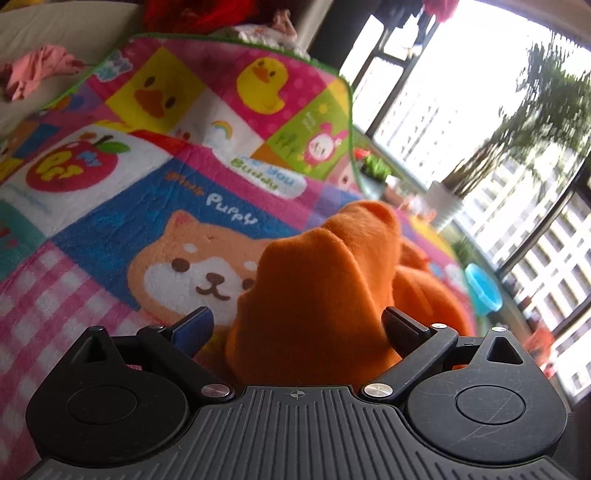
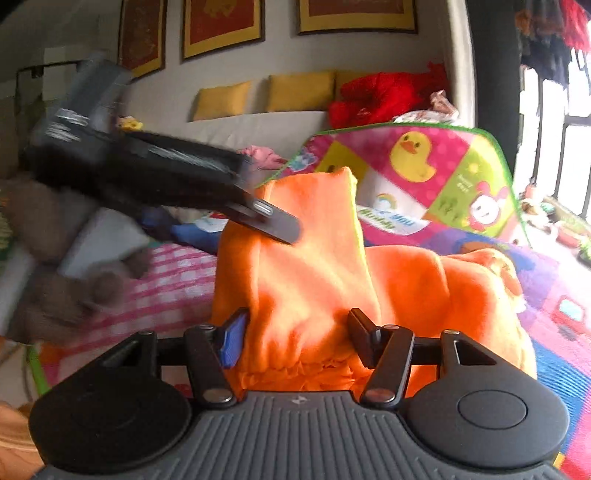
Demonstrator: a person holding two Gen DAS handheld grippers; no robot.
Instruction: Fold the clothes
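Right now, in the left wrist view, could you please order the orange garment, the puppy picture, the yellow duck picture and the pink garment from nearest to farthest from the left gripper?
1. orange garment, between the left gripper fingers.
2. puppy picture, just ahead, left.
3. yellow duck picture, far end of the blanket.
4. pink garment, beyond the blanket's edge, far left.

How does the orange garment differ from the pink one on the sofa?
The orange garment is heaped high on the patterned mat; the pink garment lies low on the beige sofa. The orange garment sits close up in both wrist views; the pink garment is far off, beyond the mat's green edge. Both are crumpled and not yet folded.
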